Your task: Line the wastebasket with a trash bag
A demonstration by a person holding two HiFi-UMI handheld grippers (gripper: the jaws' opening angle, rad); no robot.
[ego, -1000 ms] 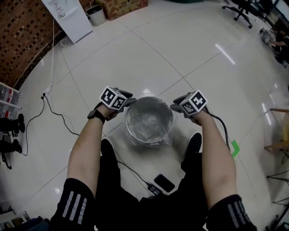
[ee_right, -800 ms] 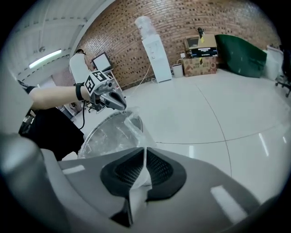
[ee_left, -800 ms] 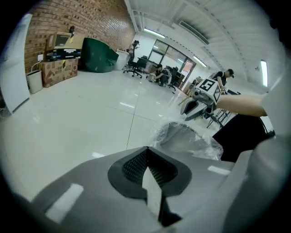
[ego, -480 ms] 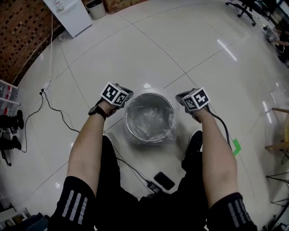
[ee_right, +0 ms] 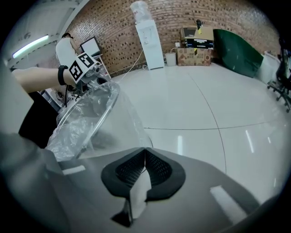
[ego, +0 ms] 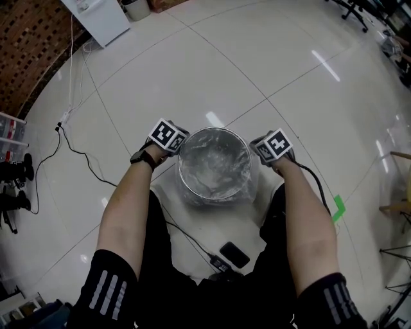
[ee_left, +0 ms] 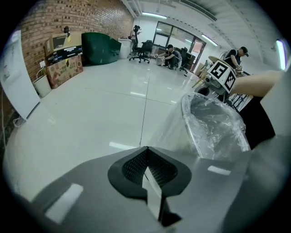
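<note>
A round metal wastebasket [ego: 214, 200] stands on the floor between my feet, with a clear trash bag [ego: 214, 166] inside it and folded out over the rim. My left gripper [ego: 178, 149] is against the basket's left side and my right gripper [ego: 258, 155] against its right side. In the left gripper view the bag film [ee_left: 169, 124] slopes from the rim down into the left gripper [ee_left: 145, 148], shut on it. The right gripper [ee_right: 144, 149] is likewise shut on the bag's film [ee_right: 125, 118]. Both sets of pads meet with only thin film between them.
A phone [ego: 234, 255] and a black cable [ego: 83, 160] lie on the glossy white floor near my legs. A white cabinet [ego: 96, 16] and a small bin [ego: 135, 8] stand far back left; green tape [ego: 337, 209] marks the floor at right. People sit at desks [ee_left: 173, 54] far off.
Both grippers have sunk from rim height to lower beside the basket. The bag's edge now lies drawn down over the outside of the rim.
</note>
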